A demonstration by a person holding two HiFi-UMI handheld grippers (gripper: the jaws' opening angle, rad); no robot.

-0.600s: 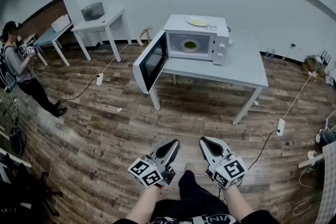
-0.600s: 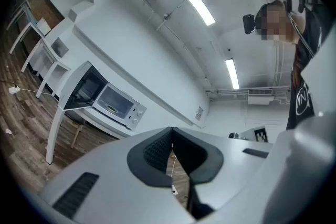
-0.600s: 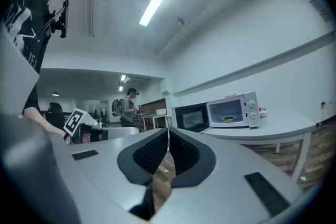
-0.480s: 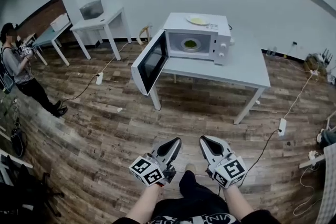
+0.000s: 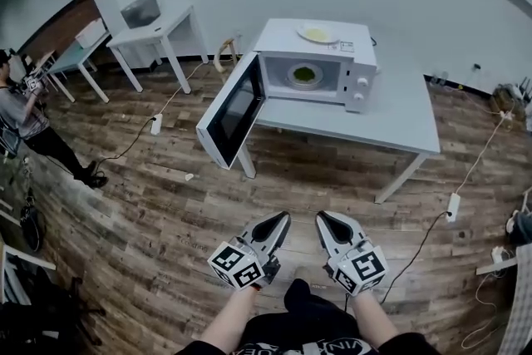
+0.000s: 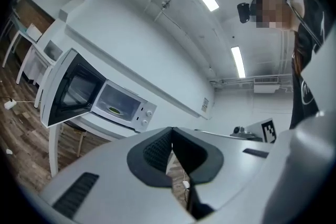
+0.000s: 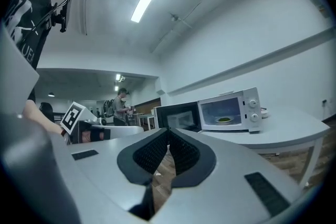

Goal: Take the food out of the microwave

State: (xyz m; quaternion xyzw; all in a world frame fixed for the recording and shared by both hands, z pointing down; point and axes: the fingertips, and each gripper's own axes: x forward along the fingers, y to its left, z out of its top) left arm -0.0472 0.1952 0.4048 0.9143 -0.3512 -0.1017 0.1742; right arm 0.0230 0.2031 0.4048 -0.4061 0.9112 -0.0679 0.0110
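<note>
Straight ahead, the food (image 5: 304, 75) sits inside the open microwave (image 5: 359, 54), well apart from the left gripper (image 5: 277, 222) and right gripper (image 5: 325, 223). Both have jaws together and empty, and they look about equally far from it.

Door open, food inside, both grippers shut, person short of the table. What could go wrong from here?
1. The open microwave door juts beyond the table into the approach; the left gripper could clip it.
2. Both grippers are shut; the right gripper must open before the dish of food, or it may shove it deeper.
3. The power strip and cable on the floor: trip hazard.
</note>
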